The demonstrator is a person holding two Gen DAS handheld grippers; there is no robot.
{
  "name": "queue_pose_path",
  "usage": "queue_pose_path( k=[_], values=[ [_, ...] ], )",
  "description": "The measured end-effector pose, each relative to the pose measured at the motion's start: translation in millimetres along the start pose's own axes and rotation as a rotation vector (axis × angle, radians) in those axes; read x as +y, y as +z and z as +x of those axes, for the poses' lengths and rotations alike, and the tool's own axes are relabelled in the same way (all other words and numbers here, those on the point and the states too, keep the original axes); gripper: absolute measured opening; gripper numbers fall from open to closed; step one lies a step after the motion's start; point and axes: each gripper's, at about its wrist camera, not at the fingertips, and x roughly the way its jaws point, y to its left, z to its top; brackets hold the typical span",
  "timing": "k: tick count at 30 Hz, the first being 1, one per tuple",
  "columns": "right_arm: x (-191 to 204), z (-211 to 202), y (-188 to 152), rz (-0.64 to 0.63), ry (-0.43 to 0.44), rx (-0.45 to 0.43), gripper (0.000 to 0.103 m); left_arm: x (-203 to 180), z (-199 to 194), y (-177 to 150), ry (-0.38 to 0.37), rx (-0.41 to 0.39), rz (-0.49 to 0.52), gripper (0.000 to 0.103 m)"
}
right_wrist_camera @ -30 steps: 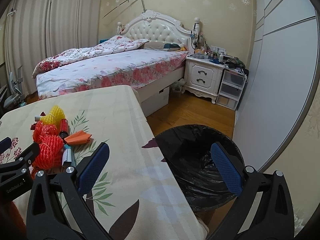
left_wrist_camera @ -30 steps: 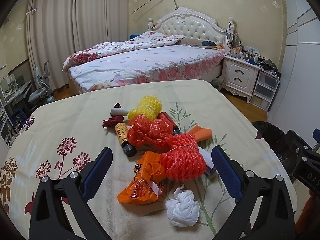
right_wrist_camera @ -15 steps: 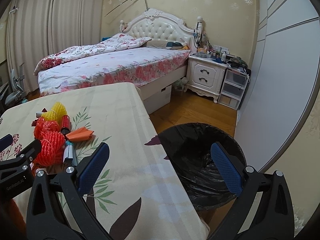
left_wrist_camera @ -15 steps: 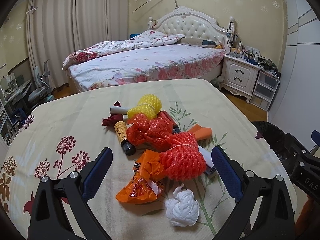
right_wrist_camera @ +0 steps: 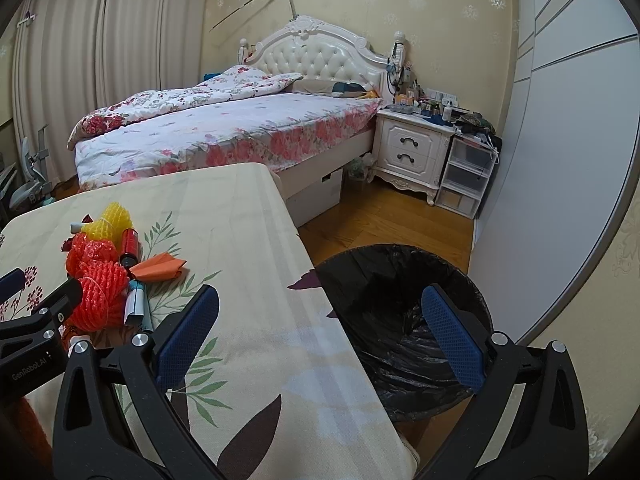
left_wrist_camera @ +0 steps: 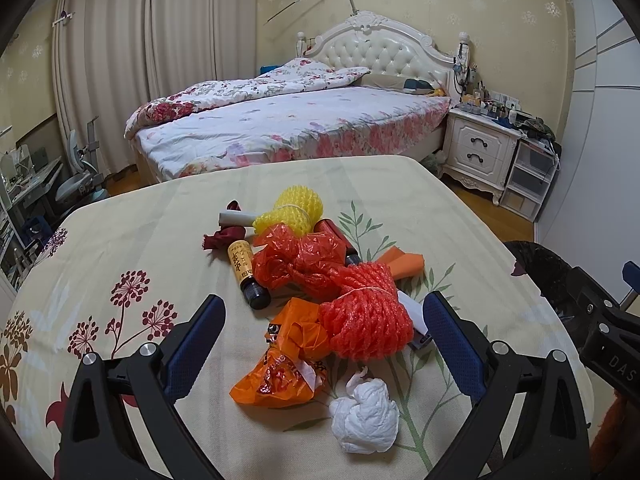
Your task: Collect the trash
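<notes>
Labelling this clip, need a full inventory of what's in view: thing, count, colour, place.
foam net: 2, red-orange and yellow, in the table pile
plastic bag: 1, red, pile centre
snack wrapper: 1, orange, near edge of pile
tissue wad: 1, white, nearest the left gripper
small bottle: 1, brown with yellow label, left of pile
folded paper: 1, orange, right of pile
table: 1, cream floral cloth
trash bin: 1, black liner, floor right of table
bed: 1, floral, behind
nightstand: 1, white, beside bed
left gripper: open, over pile
right gripper: open, between table edge and bin
</notes>
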Motion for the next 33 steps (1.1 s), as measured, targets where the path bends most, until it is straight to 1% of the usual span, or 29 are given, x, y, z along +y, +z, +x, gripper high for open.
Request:
queue_pose_path(
  k=[33],
  values=[
    [-1.3,0.0,0.4,0.002,-0.002,0.002,0.099,-2.5,6.5,-3.3,-0.004,0.013,0.001,0.096]
  ],
)
